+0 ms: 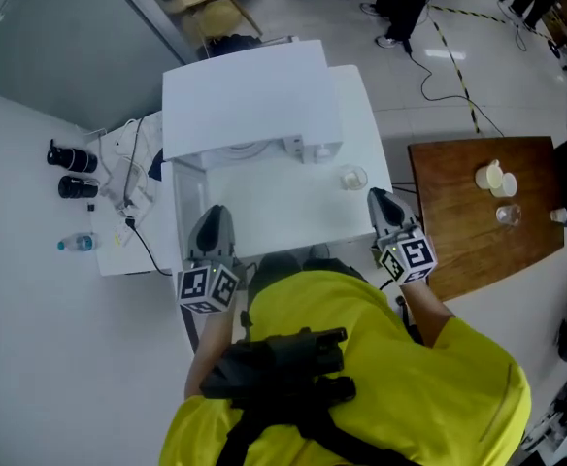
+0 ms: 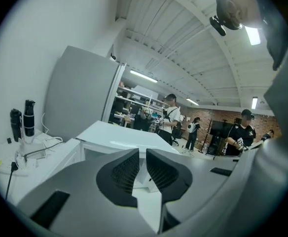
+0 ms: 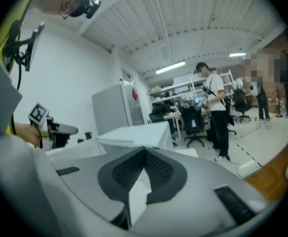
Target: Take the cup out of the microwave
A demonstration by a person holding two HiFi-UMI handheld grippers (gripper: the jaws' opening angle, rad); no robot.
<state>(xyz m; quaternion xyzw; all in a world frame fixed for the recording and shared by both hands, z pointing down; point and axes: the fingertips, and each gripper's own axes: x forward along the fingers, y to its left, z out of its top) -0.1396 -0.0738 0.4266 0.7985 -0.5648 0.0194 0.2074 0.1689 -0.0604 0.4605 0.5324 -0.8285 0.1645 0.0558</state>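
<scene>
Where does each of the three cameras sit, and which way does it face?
Head view: on the person's head, facing steeply down at the white box-shaped microwave; yellow shirt, left hand-held gripper and right hand-held gripper show.
Left gripper view: on the left hand-held gripper, facing roughly level over the microwave; the person's head shows above.
Right gripper view: on the right hand-held gripper, facing likewise; the yellow shirt shows.
Shared: all see the microwave.

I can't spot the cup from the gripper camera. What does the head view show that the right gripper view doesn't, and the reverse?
Head view only: the clear cup standing on the white table by the microwave, just beyond the right gripper. Right gripper view only: its jaws shut with nothing between them, and a person standing by office chairs. Both: the microwave, the wooden table, the left gripper.
</scene>
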